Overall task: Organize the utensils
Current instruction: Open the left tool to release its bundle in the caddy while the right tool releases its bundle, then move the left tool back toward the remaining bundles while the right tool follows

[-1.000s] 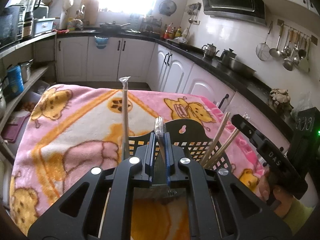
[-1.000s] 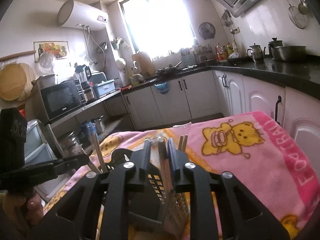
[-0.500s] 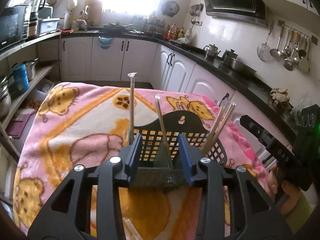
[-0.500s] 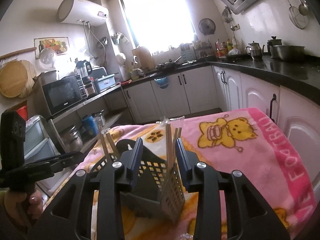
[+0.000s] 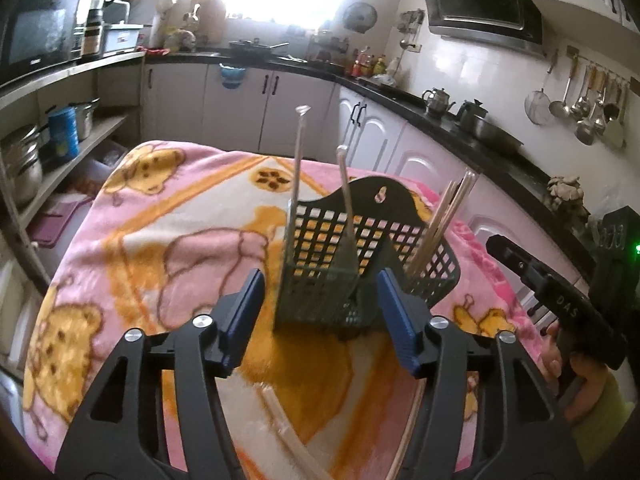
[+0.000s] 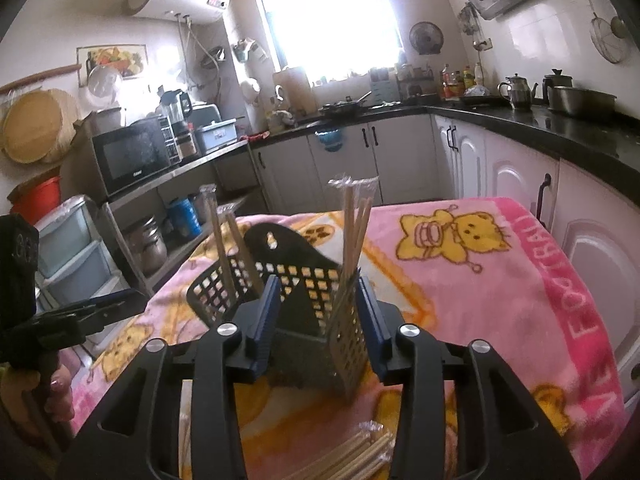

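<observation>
Left gripper point(image 5: 320, 316): jaws spread wide, holding nothing. Black perforated plastic utensil basket point(image 5: 360, 276), at 12 o'clock from it, upright on pink cartoon-bear blanket point(image 5: 120, 260). Wrapped wooden chopsticks point(image 5: 440, 224) stand inside, at the basket's 3 o'clock. Right gripper point(image 6: 318, 320): jaws parted, empty. Loose chopstick pairs point(image 6: 352, 456), probably wrapped, lie at 6 o'clock.

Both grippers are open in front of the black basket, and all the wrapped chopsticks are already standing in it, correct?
Not all. Both the left gripper and right gripper are open before the black basket, but the right wrist view shows a bundle of wrapped chopsticks lying on the pink blanket.
</observation>
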`<action>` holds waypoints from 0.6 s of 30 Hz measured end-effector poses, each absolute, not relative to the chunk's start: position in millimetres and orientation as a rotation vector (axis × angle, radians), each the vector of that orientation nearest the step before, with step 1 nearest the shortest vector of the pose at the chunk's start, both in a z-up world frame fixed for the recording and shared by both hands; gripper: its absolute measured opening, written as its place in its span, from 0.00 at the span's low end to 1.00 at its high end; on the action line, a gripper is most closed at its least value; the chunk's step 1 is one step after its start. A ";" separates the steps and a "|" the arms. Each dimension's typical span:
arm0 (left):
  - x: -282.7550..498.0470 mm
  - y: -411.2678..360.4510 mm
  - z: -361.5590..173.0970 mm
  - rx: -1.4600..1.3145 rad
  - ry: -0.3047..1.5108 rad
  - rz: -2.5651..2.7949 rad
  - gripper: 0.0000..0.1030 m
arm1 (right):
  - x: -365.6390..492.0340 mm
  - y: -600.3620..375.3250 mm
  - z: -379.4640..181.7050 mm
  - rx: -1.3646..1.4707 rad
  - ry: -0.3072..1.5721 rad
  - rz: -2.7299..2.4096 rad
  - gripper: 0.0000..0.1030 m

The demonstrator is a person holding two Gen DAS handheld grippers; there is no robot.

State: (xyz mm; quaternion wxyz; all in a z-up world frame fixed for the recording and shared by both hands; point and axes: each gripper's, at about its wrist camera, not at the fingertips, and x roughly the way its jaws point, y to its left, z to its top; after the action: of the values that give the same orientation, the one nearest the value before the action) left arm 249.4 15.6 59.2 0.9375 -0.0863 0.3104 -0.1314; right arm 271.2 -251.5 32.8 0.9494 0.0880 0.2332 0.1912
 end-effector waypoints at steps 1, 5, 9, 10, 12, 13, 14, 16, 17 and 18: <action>246.3 17.2 57.3 -0.178 0.636 -0.261 0.51 | 269.1 -250.5 32.9 0.176 0.475 0.392 0.42; 234.9 21.1 51.2 -0.186 0.645 -0.252 0.55 | 257.9 -244.7 32.5 0.148 0.473 0.405 0.48; 221.1 26.6 46.5 -0.197 0.639 -0.243 0.62 | 247.3 -240.0 32.0 0.131 0.479 0.419 0.52; 219.4 27.4 45.7 -0.199 0.639 -0.239 0.63 | 244.6 -238.4 31.3 0.125 0.483 0.423 0.52; 213.0 30.3 42.1 -0.203 0.642 -0.233 0.64 | 240.9 -235.2 29.8 0.118 0.492 0.424 0.53; 211.1 31.1 40.7 -0.206 0.643 -0.229 0.66 | 239.9 -234.0 28.9 0.115 0.497 0.427 0.53; 209.0 32.9 39.3 -0.208 0.644 -0.225 0.68 | 239.1 -233.6 27.8 0.115 0.502 0.430 0.53; 202.5 35.9 36.3 -0.212 0.643 -0.216 0.71 | 236.9 -231.2 25.4 0.112 0.511 0.437 0.53; 199.6 36.5 35.0 -0.210 0.645 -0.211 0.71 | 236.9 -230.3 24.8 0.108 0.515 0.440 0.53; 197.0 37.3 33.7 -0.210 0.645 -0.207 0.71 | 236.1 -227.8 23.8 0.101 0.522 0.444 0.54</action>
State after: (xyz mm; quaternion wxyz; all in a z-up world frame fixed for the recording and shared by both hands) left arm 197.0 37.3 33.7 0.9378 -0.1026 0.3157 -0.1014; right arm 236.1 -227.8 23.8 0.9406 0.0494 0.2557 0.2177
